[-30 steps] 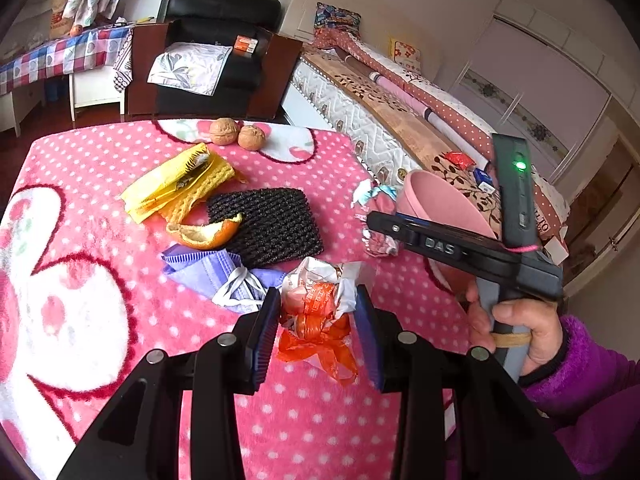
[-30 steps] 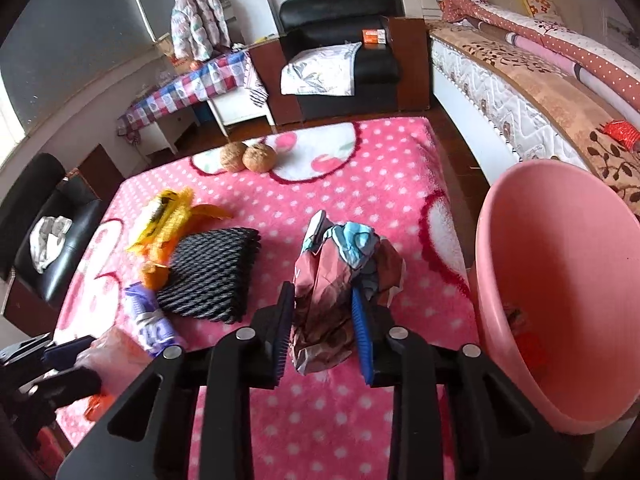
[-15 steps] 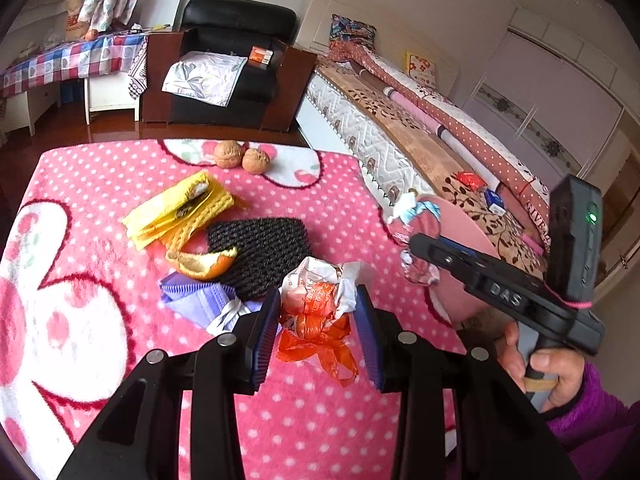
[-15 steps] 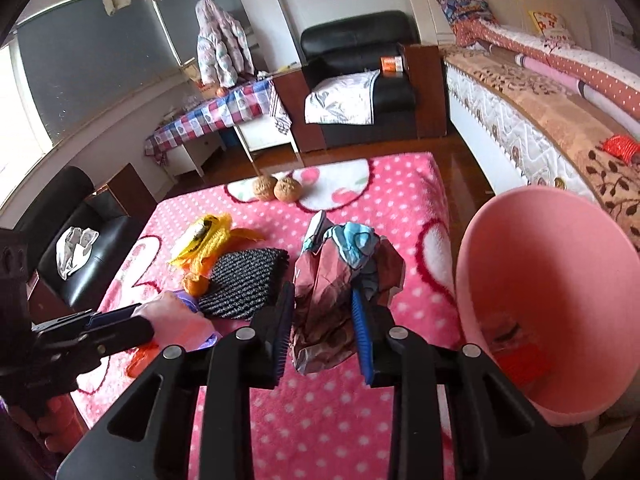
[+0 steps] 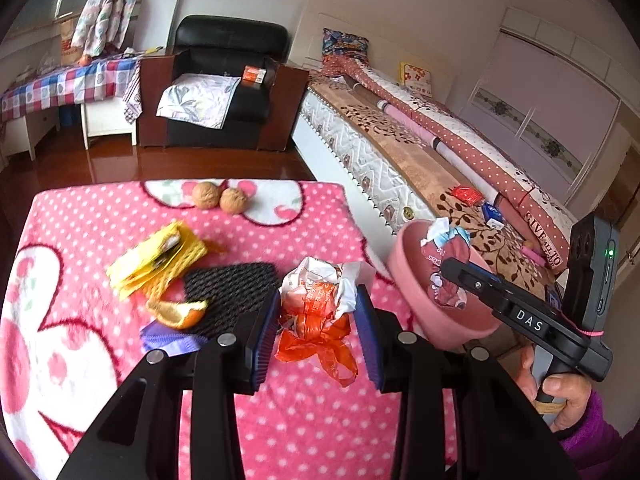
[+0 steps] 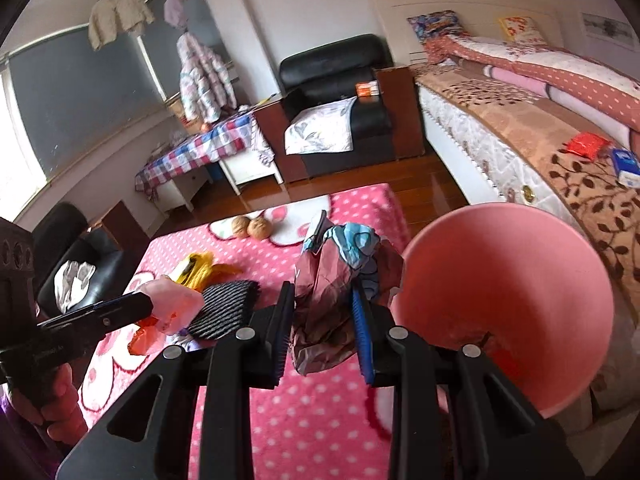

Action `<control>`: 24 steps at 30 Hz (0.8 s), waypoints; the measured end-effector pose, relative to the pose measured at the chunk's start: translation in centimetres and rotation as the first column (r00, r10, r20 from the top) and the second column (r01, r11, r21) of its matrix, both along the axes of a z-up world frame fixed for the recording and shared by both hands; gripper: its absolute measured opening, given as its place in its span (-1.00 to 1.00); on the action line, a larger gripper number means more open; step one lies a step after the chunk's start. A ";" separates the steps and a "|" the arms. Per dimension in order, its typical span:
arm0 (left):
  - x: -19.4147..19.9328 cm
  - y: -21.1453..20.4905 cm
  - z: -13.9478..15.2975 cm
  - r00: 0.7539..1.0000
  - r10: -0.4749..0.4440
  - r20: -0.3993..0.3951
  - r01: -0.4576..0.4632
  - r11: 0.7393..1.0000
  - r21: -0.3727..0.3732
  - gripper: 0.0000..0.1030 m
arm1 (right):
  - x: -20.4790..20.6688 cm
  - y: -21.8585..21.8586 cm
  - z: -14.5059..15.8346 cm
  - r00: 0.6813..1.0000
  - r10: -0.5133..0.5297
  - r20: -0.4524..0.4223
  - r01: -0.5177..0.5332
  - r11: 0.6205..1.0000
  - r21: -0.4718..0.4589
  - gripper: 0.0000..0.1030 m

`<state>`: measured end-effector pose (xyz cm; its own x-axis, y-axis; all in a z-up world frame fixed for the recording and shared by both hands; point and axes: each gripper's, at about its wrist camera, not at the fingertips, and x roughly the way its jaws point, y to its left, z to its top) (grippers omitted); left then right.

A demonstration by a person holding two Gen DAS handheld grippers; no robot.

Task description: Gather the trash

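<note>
Both wads sit pinched — one in each hand-held gripper (image 5: 318,318) (image 6: 322,330).

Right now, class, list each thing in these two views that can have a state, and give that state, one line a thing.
left gripper: shut on the white and orange wrapper.
white and orange wrapper: crumpled, held off the table.
right gripper: shut on the maroon packet.
maroon packet: crumpled, held beside the bin's rim.
pink bin: open-topped, some red trash inside.
orange peel: lying on the table.
two walnuts: whole, side by side.

Pink dotted table cover (image 5: 304,420): walnuts (image 5: 220,198), black mesh (image 5: 228,296), orange peel (image 5: 178,312).
</note>
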<state>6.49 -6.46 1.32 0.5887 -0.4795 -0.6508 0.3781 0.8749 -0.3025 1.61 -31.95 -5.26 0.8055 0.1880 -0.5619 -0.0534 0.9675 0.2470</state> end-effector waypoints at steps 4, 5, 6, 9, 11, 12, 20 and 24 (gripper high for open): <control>0.3 -1.7 0.8 0.999 -0.024 0.027 0.023 1.000 0.015 -0.29 | -0.4 -2.3 0.1 0.999 -0.054 0.010 0.053 0.998 0.020 -0.45; 0.3 -2.3 1.0 0.999 -0.030 0.038 0.029 0.999 0.024 -0.29 | -0.5 -2.9 0.1 0.998 -0.067 0.010 0.067 0.997 0.025 -0.45; 0.4 -2.9 1.2 0.998 -0.036 0.050 0.034 0.999 0.033 -0.29 | -0.5 -3.3 0.0 0.997 -0.076 0.009 0.076 0.997 0.029 -0.45; 0.6 -4.1 1.5 0.997 -0.053 0.061 0.051 0.998 0.037 -0.29 | -0.9 -4.8 -0.1 0.994 -0.106 0.005 0.106 0.994 0.034 -0.45; 0.9 -5.2 1.7 0.996 -0.070 0.061 0.067 0.997 0.036 -0.28 | -1.1 -5.8 -0.2 0.992 -0.126 0.005 0.126 0.991 0.035 -0.45; 1.1 -5.9 1.7 0.995 -0.080 0.061 0.077 0.996 0.037 -0.28 | -1.2 -6.1 -0.2 0.991 -0.133 0.006 0.133 0.990 0.037 -0.45; 1.8 -11.2 1.4 0.985 -0.163 0.053 0.160 0.986 0.048 -0.28 | -1.9 -9.1 -1.1 0.981 -0.196 -0.010 0.196 0.979 0.056 -0.44; 2.2 -13.7 0.9 0.979 -0.198 0.042 0.196 0.979 0.060 -0.28 | -1.9 -10.0 -1.5 0.977 -0.214 -0.020 0.215 0.975 0.062 -0.44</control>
